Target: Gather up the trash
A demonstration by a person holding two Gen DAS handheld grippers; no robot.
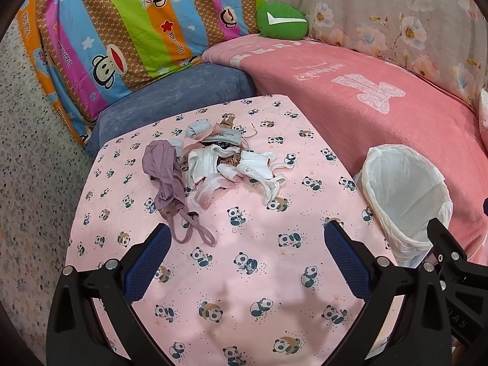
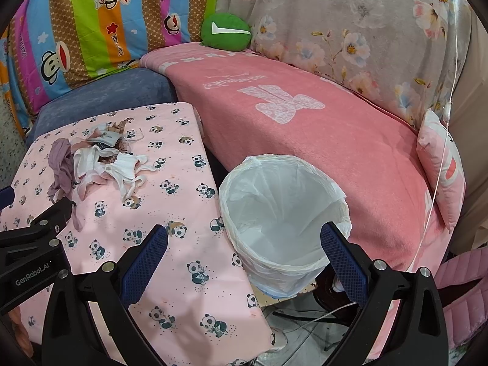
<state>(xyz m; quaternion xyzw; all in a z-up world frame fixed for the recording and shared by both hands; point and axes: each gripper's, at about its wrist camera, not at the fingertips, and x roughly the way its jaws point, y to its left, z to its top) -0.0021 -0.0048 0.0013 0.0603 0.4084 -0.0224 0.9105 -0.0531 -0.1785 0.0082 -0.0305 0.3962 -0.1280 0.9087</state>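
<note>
A pile of cloth scraps, white, grey and brown, lies on the far part of the panda-print table, with a mauve garment at its left. The pile also shows in the right wrist view. A bin lined with a white bag stands at the table's right edge; it looks empty in the right wrist view. My left gripper is open and empty, above the table short of the pile. My right gripper is open and empty, over the table edge and the bin's near rim.
A pink blanket covers the sofa behind the bin. A blue cushion lies behind the table. A green cushion sits at the back. A pink pillow lies at right. Cables lie on the floor below the bin.
</note>
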